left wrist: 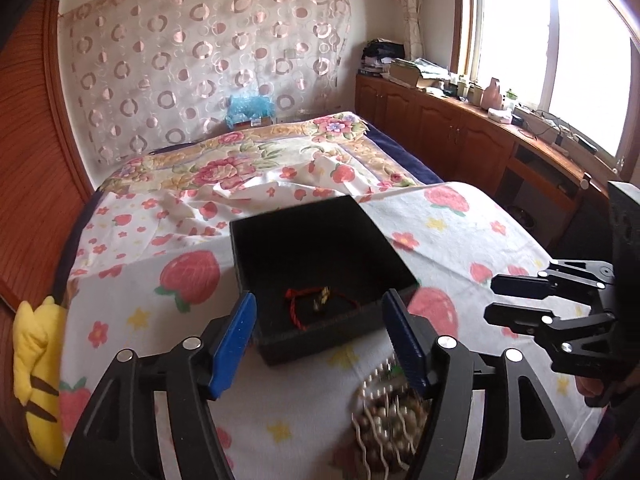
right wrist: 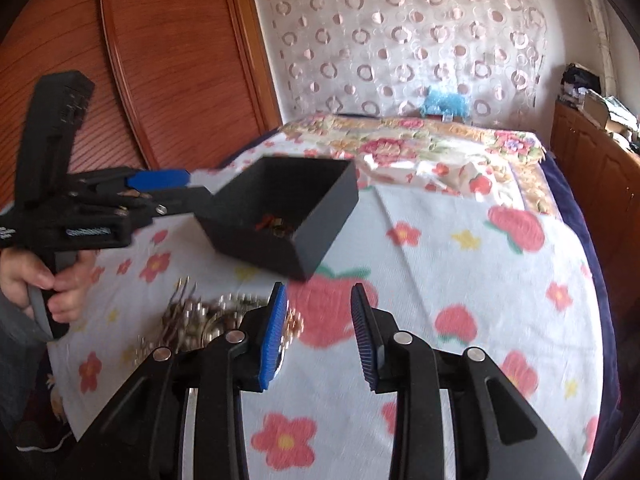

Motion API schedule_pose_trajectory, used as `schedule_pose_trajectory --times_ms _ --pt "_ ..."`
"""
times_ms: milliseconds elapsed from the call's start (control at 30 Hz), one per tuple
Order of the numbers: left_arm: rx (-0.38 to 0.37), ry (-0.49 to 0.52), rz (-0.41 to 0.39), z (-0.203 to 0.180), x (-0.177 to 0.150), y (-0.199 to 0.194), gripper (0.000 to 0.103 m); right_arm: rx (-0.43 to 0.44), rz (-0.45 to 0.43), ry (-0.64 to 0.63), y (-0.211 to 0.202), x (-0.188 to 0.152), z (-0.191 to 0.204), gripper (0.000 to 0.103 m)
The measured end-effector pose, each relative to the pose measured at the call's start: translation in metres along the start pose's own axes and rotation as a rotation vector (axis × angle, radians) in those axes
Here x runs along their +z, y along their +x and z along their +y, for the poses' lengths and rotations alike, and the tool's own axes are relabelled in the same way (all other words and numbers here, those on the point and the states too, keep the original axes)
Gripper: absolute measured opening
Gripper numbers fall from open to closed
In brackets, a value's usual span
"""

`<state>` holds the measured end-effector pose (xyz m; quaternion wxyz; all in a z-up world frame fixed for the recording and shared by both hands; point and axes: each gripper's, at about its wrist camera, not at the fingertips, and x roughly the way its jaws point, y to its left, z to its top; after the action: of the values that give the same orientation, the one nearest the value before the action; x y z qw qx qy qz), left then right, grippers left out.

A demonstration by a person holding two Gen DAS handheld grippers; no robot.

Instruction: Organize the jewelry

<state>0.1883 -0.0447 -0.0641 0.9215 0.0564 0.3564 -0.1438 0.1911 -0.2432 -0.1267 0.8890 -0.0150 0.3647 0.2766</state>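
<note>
- One red braided cord bracelet [left wrist: 316, 305] already lies in the square black open box [left wrist: 280, 348] on the strawberry-print bedsheet [left wrist: 460, 236].
- Left gripper [left wrist: 320, 332] stands wide and empty over the box.
- Right gripper [right wrist: 320, 332], part open and empty, must next pick from the blurred heap of silvery bead jewelry [right wrist: 200, 320] just beside the box.

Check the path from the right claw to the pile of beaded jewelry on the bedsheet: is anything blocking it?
Nothing visible blocks it. The right claw is open and empty, with the pile of pearl and metal bead jewelry just beyond its left finger on the strawberry-print sheet. The open black square box sits farther back.
</note>
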Motion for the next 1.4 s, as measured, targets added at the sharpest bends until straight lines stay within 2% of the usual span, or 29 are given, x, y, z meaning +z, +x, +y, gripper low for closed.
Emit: schedule_pose_trajectory --times_ms 200,267,300,467,800,900,1000,1100,1167,1400 --pt "0.001 -0.032 0.008 0.006 -0.035 -0.015 0.069 0.022 0.068 -0.016 0.013 -0.015 0.008 0.036" --pt "0.006 -0.038 0.017 0.008 -0.044 -0.018 0.069 0.038 0.086 -0.019 0.016 -0.018 0.012 0.033" --pt "0.01 -0.042 0.019 0.009 -0.048 -0.019 0.069 0.047 0.097 -0.024 0.019 -0.019 0.015 0.028" --pt "0.016 -0.075 0.036 0.017 -0.07 -0.024 0.069 0.05 0.116 -0.032 0.024 -0.022 0.021 0.026" --pt "0.008 -0.094 0.043 0.018 -0.085 -0.032 0.069 0.096 0.181 0.053 0.041 -0.023 0.014 0.024" --pt "0.008 -0.094 0.043 0.017 -0.087 -0.033 0.069 0.117 0.181 0.078 0.043 -0.022 0.011 0.023" --pt "0.007 -0.094 0.046 0.016 -0.087 -0.033 0.069 0.136 0.171 0.086 0.043 -0.018 0.009 0.011" --pt "0.005 -0.097 0.049 0.014 -0.089 -0.033 0.069 0.137 0.159 0.079 0.042 -0.015 0.01 0.01" --pt "0.003 -0.097 0.053 0.011 -0.088 -0.032 0.069 0.138 0.144 0.078 0.04 -0.013 0.009 0.006" --pt "-0.007 -0.094 0.074 0.006 -0.094 -0.029 0.069 0.14 0.088 0.055 0.028 -0.004 0.013 0.006"
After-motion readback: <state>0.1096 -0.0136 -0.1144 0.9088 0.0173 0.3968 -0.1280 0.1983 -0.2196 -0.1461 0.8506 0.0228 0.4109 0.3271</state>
